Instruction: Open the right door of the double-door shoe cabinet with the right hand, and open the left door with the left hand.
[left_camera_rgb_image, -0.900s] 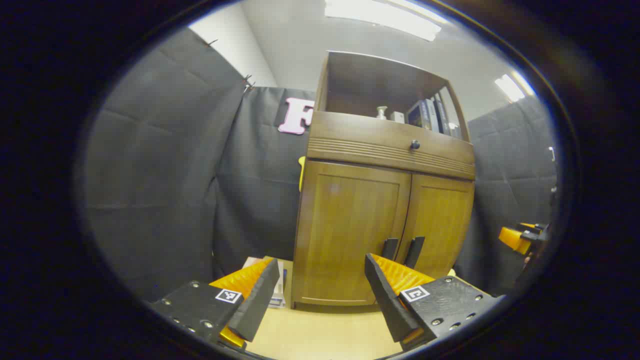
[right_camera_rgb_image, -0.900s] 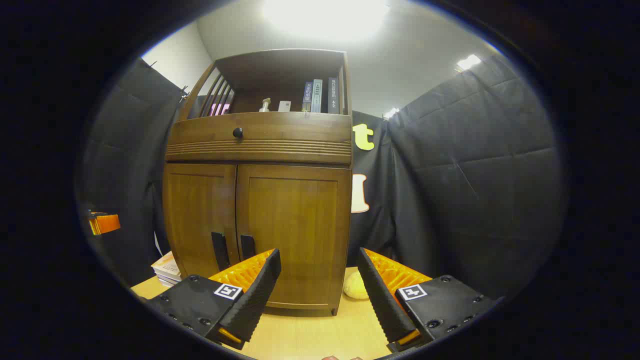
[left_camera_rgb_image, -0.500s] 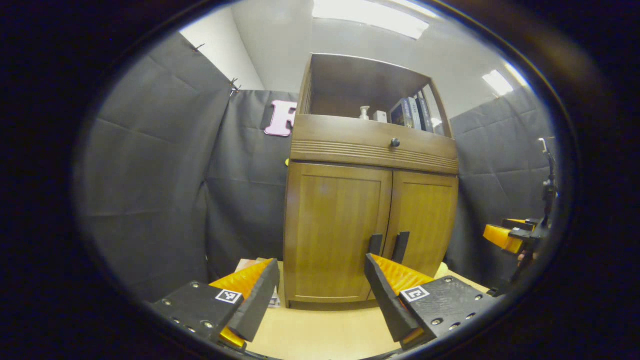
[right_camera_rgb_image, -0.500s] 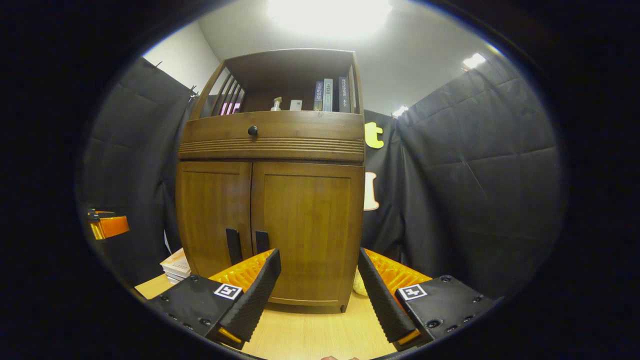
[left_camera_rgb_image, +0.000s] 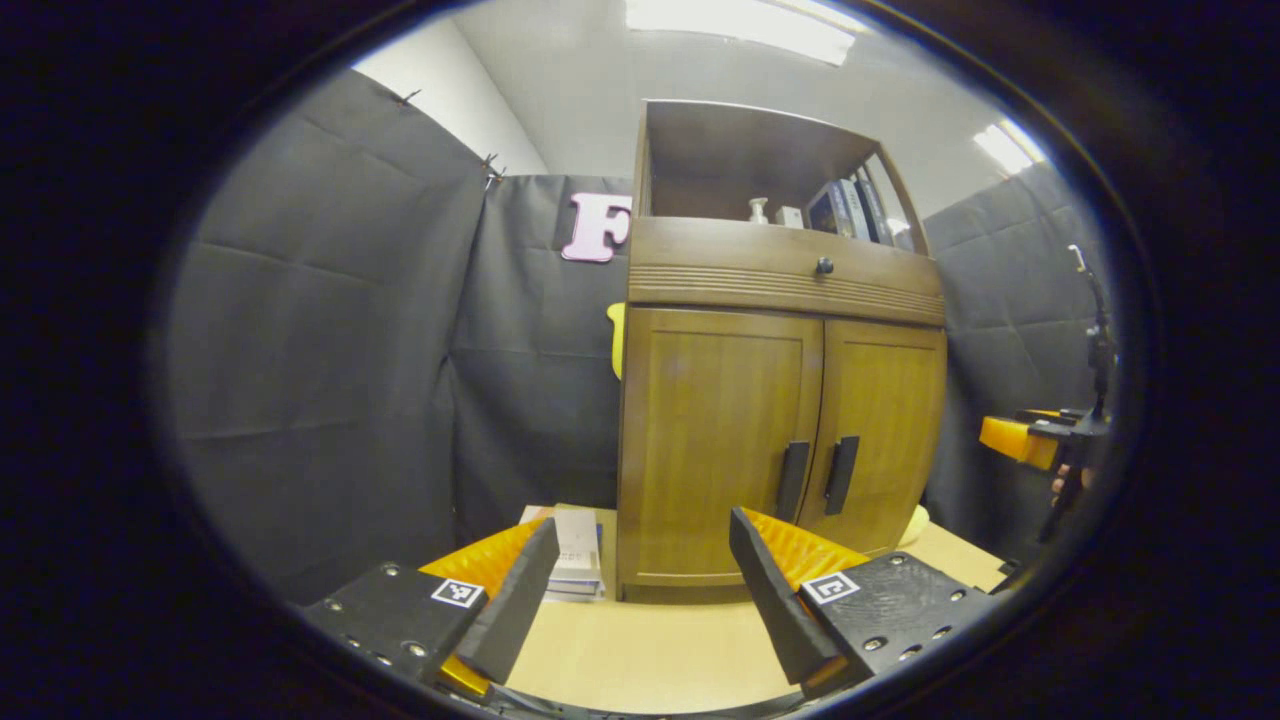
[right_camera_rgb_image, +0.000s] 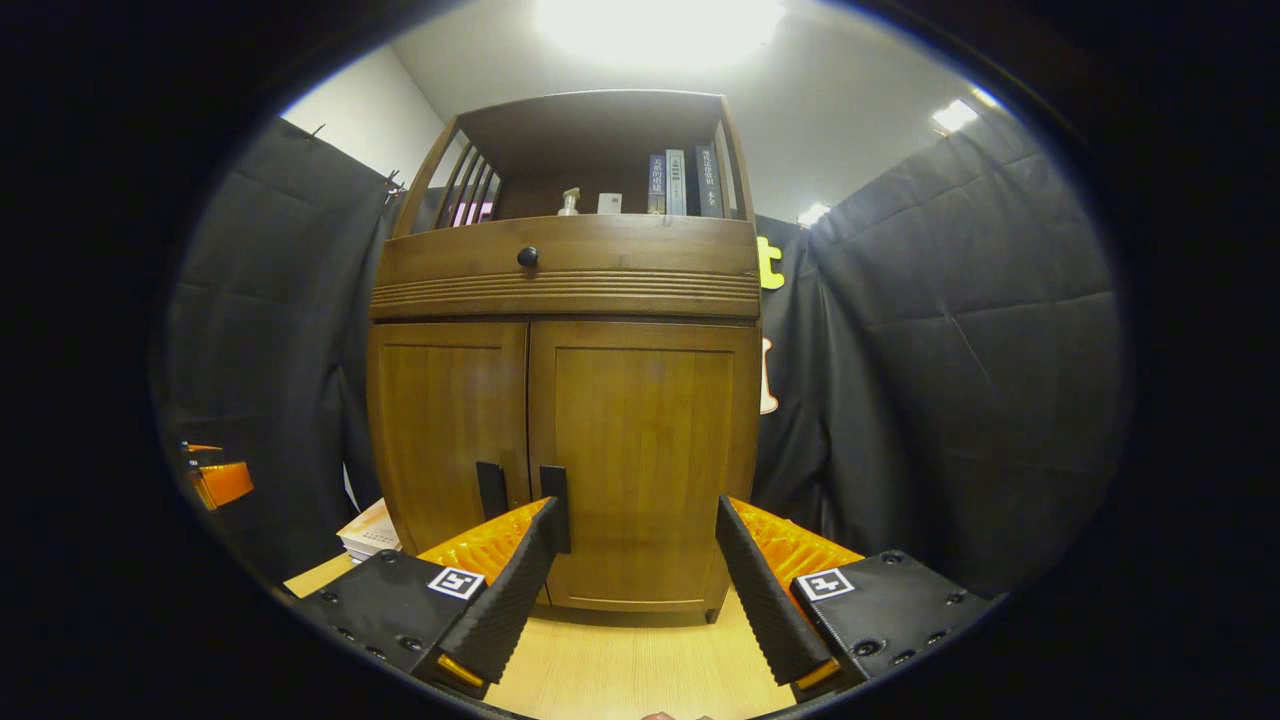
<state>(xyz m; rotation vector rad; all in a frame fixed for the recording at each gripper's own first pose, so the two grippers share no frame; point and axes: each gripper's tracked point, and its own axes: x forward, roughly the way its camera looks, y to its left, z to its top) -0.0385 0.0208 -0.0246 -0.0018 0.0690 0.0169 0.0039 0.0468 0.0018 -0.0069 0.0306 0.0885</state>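
Right tool agape, its finger over right door handle's foot

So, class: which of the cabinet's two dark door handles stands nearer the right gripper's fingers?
The right door's dark vertical handle: it sits just above the right gripper's finger, while the left door's handle stands farther left.

Right gripper's finger hides right handle's foot; book spines perhaps unreadable.
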